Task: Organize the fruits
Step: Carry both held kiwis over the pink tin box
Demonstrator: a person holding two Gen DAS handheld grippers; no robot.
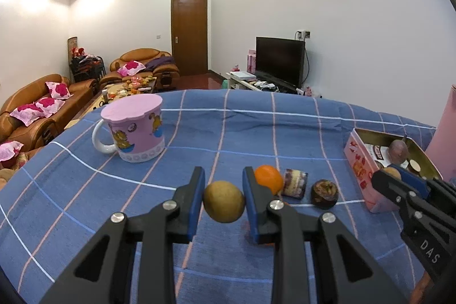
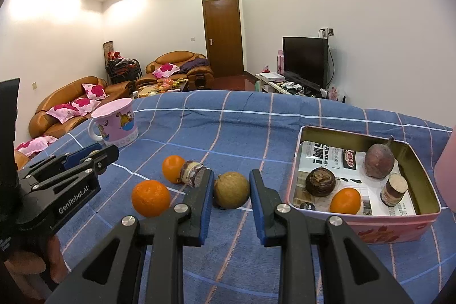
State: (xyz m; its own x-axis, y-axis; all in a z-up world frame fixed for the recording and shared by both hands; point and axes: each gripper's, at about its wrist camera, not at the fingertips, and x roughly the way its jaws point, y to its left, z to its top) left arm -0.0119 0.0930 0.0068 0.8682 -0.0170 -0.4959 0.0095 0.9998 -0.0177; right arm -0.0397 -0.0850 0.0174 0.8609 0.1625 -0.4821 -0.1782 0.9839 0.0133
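- Nearest the lens, the left tongs (image 1: 223, 181) were pinching a brown-green fruit (image 1: 223, 201), one blue pad pressed on each side. It looked held just clear of the table (image 1: 256, 133), probably for carrying to the tin.
- The right tongs (image 2: 232, 178) were likewise clamped on a second brown-green fruit (image 2: 231, 190), low over the cloth and just left of the pink tin (image 2: 370, 221). Whether that fruit touched the cloth could not be told.
- The tin lay open at the right side of the table and seemed to be the collecting place. It already held a mangosteen (image 2: 320, 181), an orange (image 2: 344, 200), a purple fruit (image 2: 379, 161) and a small wrapped roll (image 2: 394, 190), all lying on printed paper.
- Loose on the cloth were a near orange (image 2: 149, 198), a far orange (image 2: 173, 168) and a dark wrapped roll (image 2: 195, 173) touching the far orange. A loose mangosteen (image 1: 325, 194) lay near the tin.
- For the left tongs, the far orange, the roll and the loose mangosteen lay in a row between them and the tin. The right tongs also occupied the tin's near side, so a low sweep could knock something; lifting over would be safer.
- A lidded pink mug (image 1: 136, 130) stood well apart at the left, out of the way.
- A person's fingers (image 2: 28, 264) gripped the left handle.
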